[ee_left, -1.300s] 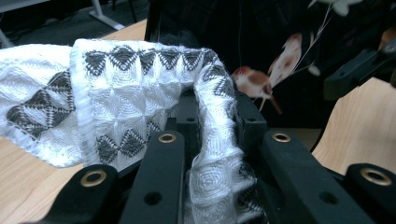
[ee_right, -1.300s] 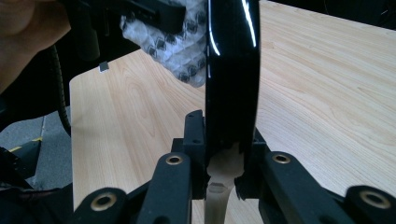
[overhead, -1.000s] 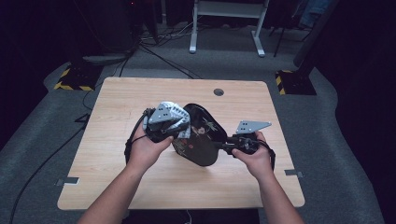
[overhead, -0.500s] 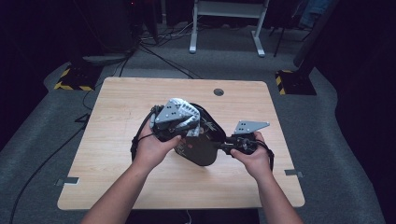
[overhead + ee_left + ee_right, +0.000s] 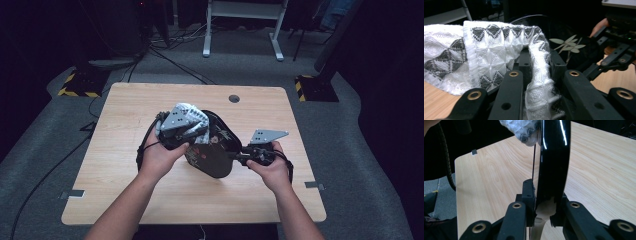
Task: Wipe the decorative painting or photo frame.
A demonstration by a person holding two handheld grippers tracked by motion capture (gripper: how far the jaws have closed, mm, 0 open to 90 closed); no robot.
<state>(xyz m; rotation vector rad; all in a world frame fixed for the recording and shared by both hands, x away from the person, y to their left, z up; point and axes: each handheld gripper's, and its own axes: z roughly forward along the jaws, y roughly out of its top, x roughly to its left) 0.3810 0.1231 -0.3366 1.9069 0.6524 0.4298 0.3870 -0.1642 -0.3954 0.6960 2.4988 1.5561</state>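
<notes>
Above the middle of the wooden counter [image 5: 125, 200], the right gripper [image 5: 248, 156] has its fingers [image 5: 529, 192] clamped on the right edge of a glossy black plate [image 5: 215, 150], holding it tilted on edge. In the right gripper view the rim stands upright between the closed fingers. The left gripper [image 5: 182, 131], at the plate's far left side, has its fingers [image 5: 555, 67] pinched together on a white cloth [image 5: 499, 50] with a grey diamond pattern, which drapes over them and lies against the plate's face.

Glossy black plate [image 5: 215, 150] with pale leaf motif, white cloth [image 5: 499, 47] with grey diamonds, light wood table [image 5: 125, 105]
</notes>
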